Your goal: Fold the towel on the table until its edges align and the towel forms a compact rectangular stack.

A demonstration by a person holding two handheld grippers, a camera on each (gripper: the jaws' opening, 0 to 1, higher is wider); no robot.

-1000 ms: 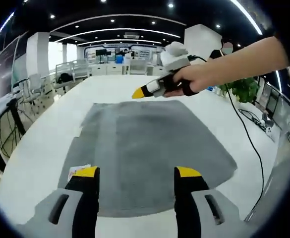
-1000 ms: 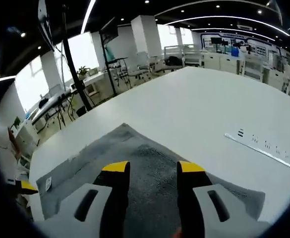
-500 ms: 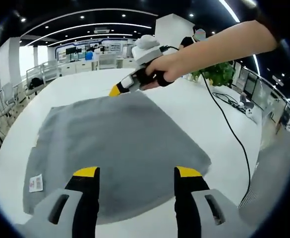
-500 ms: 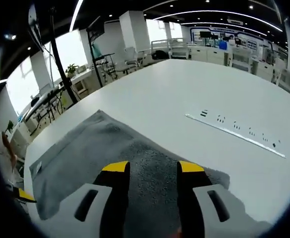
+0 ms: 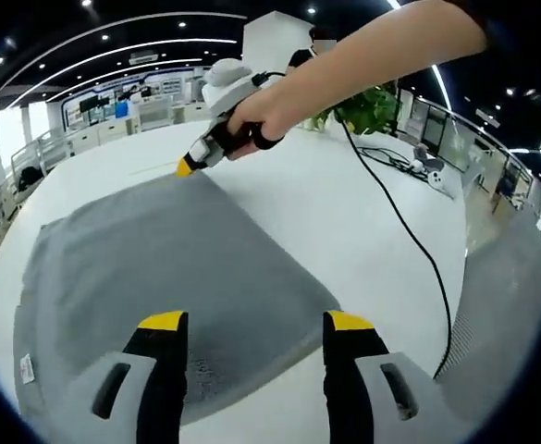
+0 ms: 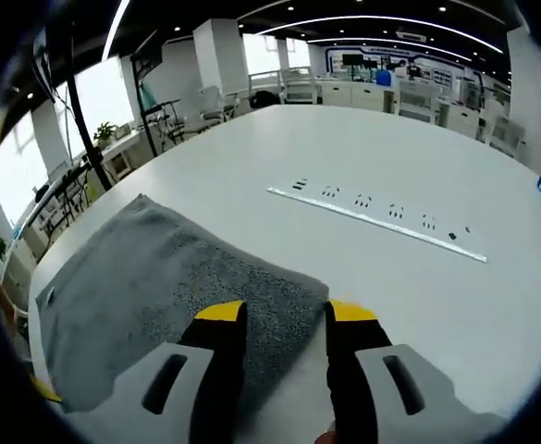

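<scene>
Both grippers have swung toward corners of the grey towel, which lies flat on the white tabletop. Right gripper and left gripper hold jaws parted, empty, a corner between each pair. Soft and limp, it should be pinched at those corners.

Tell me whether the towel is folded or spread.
Spread: the grey towel lies flat in one layer on the white table, no fold visible.

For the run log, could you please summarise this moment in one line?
grey terry towel: flat, unfolded | left gripper: open at near corner | right gripper: open at far corner | white table
</scene>
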